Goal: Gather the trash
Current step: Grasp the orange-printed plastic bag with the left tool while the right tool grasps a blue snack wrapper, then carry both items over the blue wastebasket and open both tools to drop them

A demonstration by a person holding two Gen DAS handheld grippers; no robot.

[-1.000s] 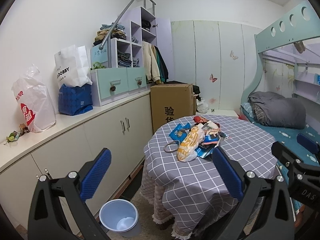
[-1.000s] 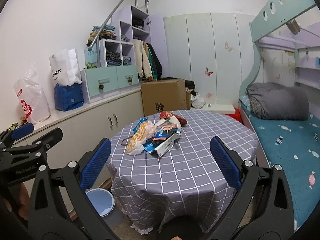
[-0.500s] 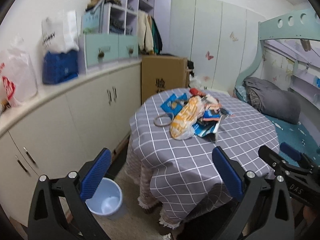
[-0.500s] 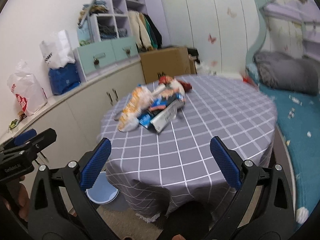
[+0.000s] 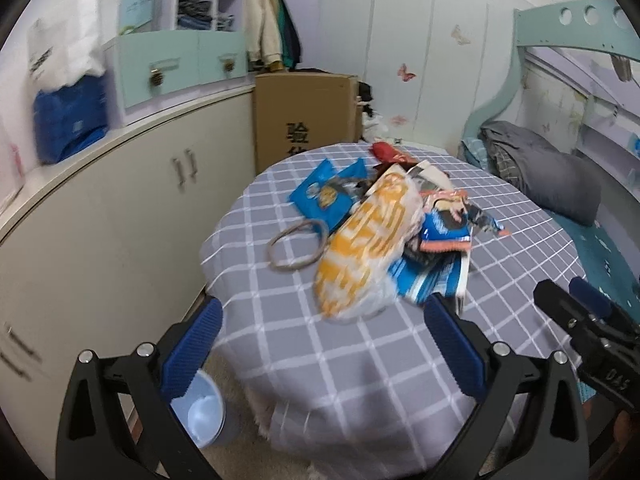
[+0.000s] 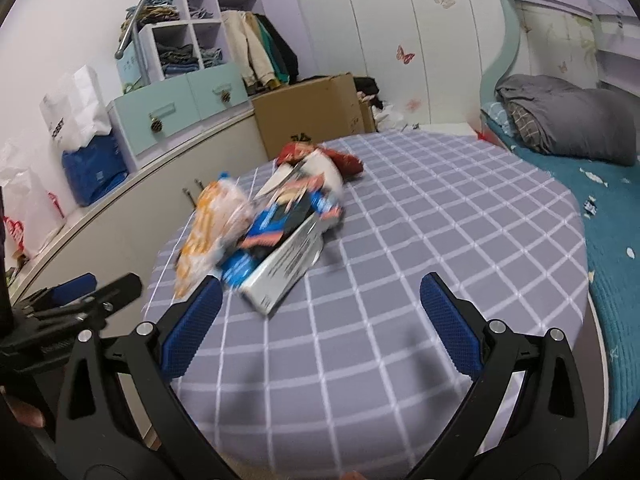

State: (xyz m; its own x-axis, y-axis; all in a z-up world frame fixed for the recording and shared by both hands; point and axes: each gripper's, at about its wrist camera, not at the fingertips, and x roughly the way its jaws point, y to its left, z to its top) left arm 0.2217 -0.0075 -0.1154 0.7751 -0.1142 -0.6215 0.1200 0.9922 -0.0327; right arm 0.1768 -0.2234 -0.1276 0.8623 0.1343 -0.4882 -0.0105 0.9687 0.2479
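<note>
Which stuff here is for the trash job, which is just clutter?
Job: wrapper pile, orange bag, bin, left gripper, right gripper, both open.
Clutter: cardboard box, blue bag, grey bedding, hanging clothes.

light: even, soft indoor | blur: motion smear, worst at left edges | fisheye bowing, dark corner vignette | shadows faint

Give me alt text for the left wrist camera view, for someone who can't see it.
The open left gripper faces a pile of snack wrappers on a round table with a grey checked cloth. A light blue bin stands on the floor at lower left; the right gripper shows at the right edge.
</note>
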